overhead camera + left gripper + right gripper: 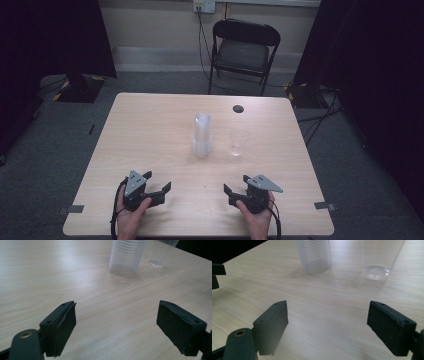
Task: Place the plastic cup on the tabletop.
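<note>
A stack of clear plastic cups (202, 135) (127, 255) (314, 255) stands upside down near the middle of the wooden table (150, 130). To its right a single clear cup (238, 142) (161, 252) (380, 258) stands upright. My left gripper (157, 181) (116, 327) rests near the front edge at the left, jaws wide apart with nothing between them. My right gripper (236, 183) (327, 327) sits near the front edge at the right, open and empty, short of both cups.
A small dark round hole (238, 108) marks the table's far side. Behind the table stands a black folding chair (243, 49). Tape marks (325, 205) lie at the front corners. In the right gripper view, part of the left gripper (217, 275) shows at the left edge.
</note>
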`<state>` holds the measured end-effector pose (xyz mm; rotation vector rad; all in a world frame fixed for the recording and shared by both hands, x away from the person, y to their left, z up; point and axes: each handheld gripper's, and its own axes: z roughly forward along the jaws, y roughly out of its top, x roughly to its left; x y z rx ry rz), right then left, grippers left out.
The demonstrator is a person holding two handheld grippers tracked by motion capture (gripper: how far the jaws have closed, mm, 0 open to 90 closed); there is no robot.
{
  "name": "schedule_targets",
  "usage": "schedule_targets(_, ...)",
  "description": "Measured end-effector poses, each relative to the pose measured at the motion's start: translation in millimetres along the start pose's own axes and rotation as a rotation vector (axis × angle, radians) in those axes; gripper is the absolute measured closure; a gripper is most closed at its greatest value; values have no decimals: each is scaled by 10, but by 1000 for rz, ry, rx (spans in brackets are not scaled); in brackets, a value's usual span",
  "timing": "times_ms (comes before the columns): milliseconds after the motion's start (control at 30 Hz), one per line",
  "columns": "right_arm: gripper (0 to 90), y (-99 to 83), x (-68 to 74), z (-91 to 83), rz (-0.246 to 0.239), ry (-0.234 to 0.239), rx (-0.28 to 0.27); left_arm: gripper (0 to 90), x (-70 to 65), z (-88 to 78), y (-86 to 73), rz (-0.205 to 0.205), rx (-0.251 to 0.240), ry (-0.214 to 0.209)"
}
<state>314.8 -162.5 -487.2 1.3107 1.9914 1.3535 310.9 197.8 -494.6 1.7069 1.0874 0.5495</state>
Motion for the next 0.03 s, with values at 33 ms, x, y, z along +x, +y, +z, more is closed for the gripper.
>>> schedule_targets(33,161,-3,-14,4,3,-5,3,159,4,4,0,1,3,1)
